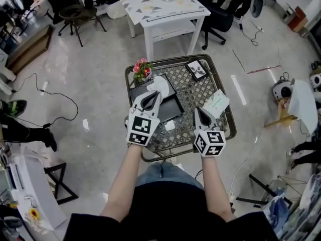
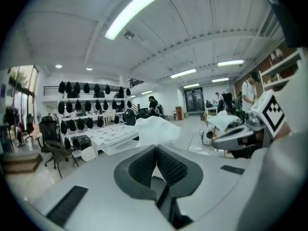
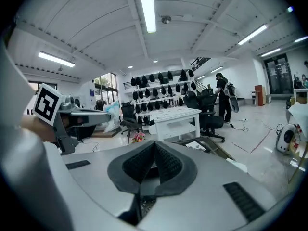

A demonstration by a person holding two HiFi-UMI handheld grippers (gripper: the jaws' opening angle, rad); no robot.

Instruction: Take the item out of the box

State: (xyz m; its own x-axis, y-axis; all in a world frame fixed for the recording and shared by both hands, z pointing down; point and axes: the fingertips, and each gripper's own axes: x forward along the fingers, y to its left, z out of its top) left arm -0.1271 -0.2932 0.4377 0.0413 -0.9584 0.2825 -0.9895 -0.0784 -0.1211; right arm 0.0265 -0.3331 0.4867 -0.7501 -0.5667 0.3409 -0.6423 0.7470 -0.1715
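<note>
Left gripper (image 1: 153, 95): jaws pressed together, with a thin fold of the white item (image 1: 160, 83) caught between the pads. In the left gripper view the crumpled white mass (image 2: 157, 129) stood just past the jaw tips (image 2: 156, 149), bunched up and away from me. It looked like soft paper or cloth; I could not tell which.

Right gripper (image 1: 201, 113): jaws pressed together on nothing. Its own view showed only the pads meeting (image 3: 154, 147) and the lattice surface below.

Position: the white item hung over the far left part of the black box (image 1: 170, 109), directly ahead of my left jaws. The box sat on the metal lattice surface (image 1: 193, 90), near its middle. My left gripper was over the box's near left edge; my right gripper was just beside the box's right side, well apart from the item.

Axis: the item was too crumpled to show a clear long axis. It rose from the pinch point and leaned away from me.

Judgement: the left gripper had the grasp and was the only one placed to finish the job. I could not see whether the item's lower end had cleared the box rim, as my own gripper hid it. The coming move turned on lifting straight up, then carrying the item sideways to bare surface.

Also present: flower pot (image 1: 142, 70) and picture frame (image 1: 196, 70) at the far side, and a pale card (image 1: 216, 103) to the right.
</note>
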